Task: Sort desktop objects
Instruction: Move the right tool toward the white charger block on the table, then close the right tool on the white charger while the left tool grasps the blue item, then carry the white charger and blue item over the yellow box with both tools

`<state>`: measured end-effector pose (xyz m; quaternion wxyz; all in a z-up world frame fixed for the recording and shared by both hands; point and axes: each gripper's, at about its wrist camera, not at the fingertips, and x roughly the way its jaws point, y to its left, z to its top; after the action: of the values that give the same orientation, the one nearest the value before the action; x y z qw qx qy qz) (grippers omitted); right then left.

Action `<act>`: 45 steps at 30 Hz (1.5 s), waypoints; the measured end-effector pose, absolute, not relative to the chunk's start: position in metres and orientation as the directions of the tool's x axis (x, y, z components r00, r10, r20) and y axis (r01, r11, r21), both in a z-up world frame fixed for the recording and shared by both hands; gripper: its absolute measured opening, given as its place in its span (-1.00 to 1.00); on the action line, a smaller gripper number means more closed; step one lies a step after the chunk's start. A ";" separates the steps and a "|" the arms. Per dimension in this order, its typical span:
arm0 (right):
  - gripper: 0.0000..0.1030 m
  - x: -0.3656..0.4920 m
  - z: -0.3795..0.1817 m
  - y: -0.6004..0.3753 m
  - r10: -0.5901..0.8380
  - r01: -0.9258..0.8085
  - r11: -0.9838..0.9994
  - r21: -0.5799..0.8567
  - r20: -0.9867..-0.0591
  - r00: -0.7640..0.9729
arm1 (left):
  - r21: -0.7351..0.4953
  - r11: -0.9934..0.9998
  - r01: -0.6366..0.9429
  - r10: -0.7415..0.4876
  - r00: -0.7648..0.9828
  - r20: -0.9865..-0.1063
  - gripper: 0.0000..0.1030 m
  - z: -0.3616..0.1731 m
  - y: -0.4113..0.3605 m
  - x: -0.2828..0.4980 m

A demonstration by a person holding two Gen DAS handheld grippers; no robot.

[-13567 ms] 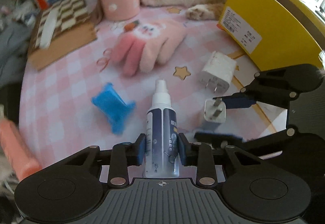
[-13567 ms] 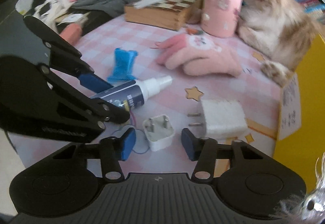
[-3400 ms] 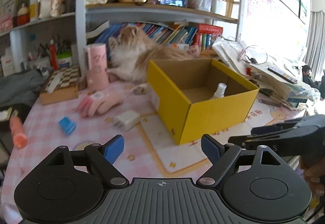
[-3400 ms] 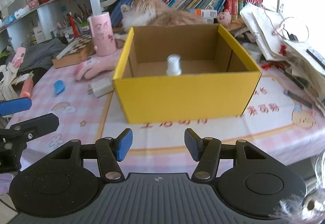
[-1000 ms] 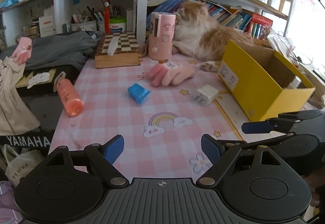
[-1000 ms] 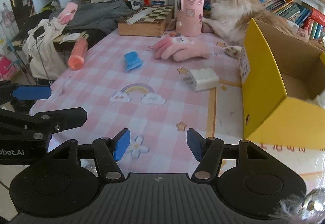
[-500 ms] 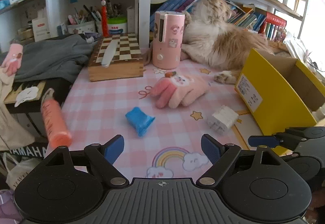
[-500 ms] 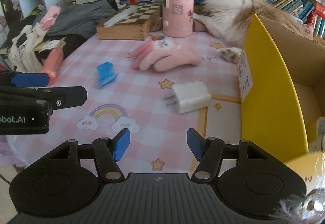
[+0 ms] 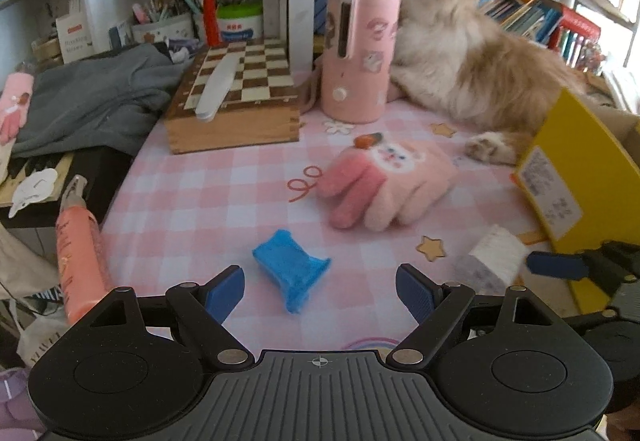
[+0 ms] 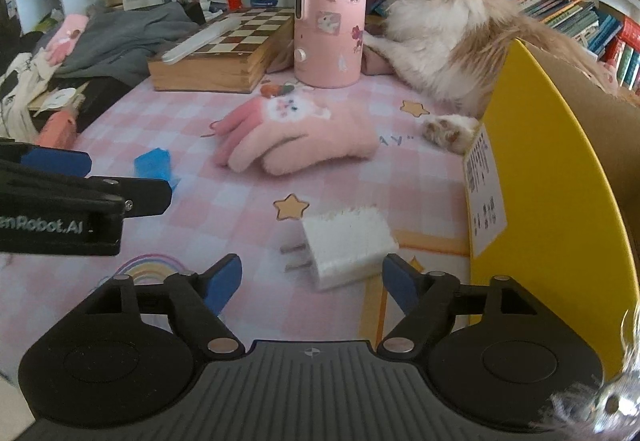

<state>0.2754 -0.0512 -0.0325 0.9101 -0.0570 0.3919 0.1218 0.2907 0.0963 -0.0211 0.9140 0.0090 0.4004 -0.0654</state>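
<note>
1. Two tools are over the pink-checked tabletop, both with jaws apart and nothing gripped.
2. The left tool stands wide open; the blue piece lies on the tabletop between its fingertips, touched by neither pad.
3. The right tool has just been widening its jaws; the white plug adapter lies between them, prongs pointing left, and the pads do not press on it, though the right fingertip is just beside its edge.
4. In the left wrist view the right tool's upper fingertip shows at the right edge, near the adapter.
5. The yellow box stands just right of the adapter, its labelled wall facing it.
6. The pink glove lies farther back on the tabletop, between the blue piece and the box.
7. An orange tube lies at the left tabletop edge.
8. Behind the glove stand a pink cylinder, a chessboard box and a cat.
</note>
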 end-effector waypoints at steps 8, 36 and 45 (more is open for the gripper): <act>0.54 0.296 -0.042 -0.056 0.144 -0.219 0.976 -0.003 -0.746 0.651 | -0.038 0.992 0.122 -0.107 0.636 -0.764 0.64 -0.041 0.102 0.322; 0.22 0.311 -0.046 -0.053 0.150 -0.171 0.984 0.049 -0.742 0.653 | -0.132 0.984 0.122 -0.179 0.607 -0.775 -0.27 -0.037 0.124 0.345; 0.22 0.293 -0.034 -0.039 0.200 -0.219 0.973 0.067 -0.715 0.670 | -0.190 0.978 0.089 -0.200 0.667 -0.718 -0.31 -0.008 0.136 0.320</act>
<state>0.2926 -0.0394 -0.0340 0.9136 -0.0123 0.3899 0.1148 0.3198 0.1358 -0.0080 0.9103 -0.0694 0.4003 -0.0793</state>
